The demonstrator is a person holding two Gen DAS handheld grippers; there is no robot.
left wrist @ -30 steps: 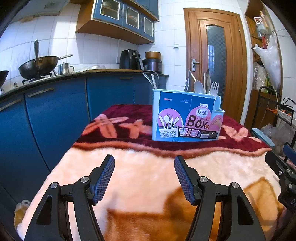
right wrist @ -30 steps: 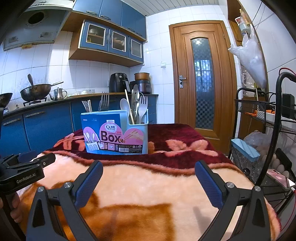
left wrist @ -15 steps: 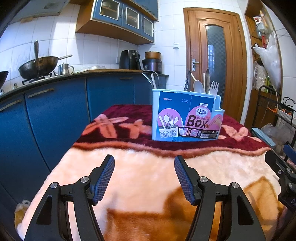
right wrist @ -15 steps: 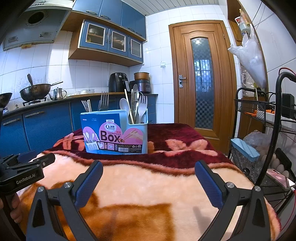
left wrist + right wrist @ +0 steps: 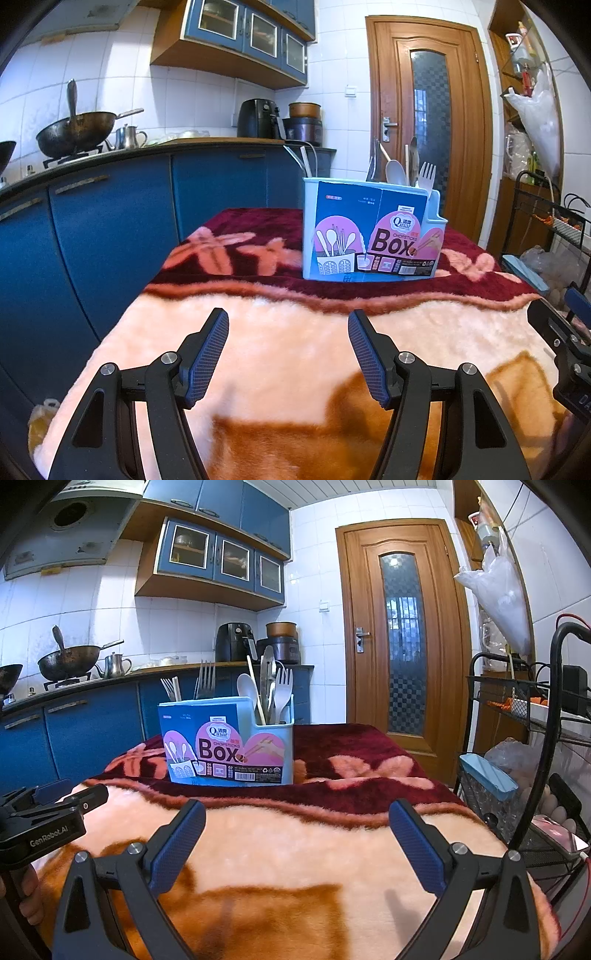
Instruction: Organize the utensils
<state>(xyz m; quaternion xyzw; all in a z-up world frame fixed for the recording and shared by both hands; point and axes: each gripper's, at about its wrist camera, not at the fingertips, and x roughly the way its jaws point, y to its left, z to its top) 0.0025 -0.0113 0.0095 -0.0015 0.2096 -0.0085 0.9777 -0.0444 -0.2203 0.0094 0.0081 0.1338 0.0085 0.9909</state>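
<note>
- Nearest in, the left gripper (image 5: 288, 347) hangs over the fuzzy blanket (image 5: 295, 332), jaws apart, nothing between them.
- The right gripper (image 5: 297, 827) sits alongside it, spread wider and just as empty.
- Ahead of both, well apart, the utensil box (image 5: 225, 742) stands upright on the blanket's dark red far band.
- It lies slightly right of the left gripper and slightly left of the right one; neither looks clearly nearer.
- Farthest, the utensils (image 5: 269, 690) stand handle-down, long axes vertical, so I'd expect a reach forward and from above.
</note>
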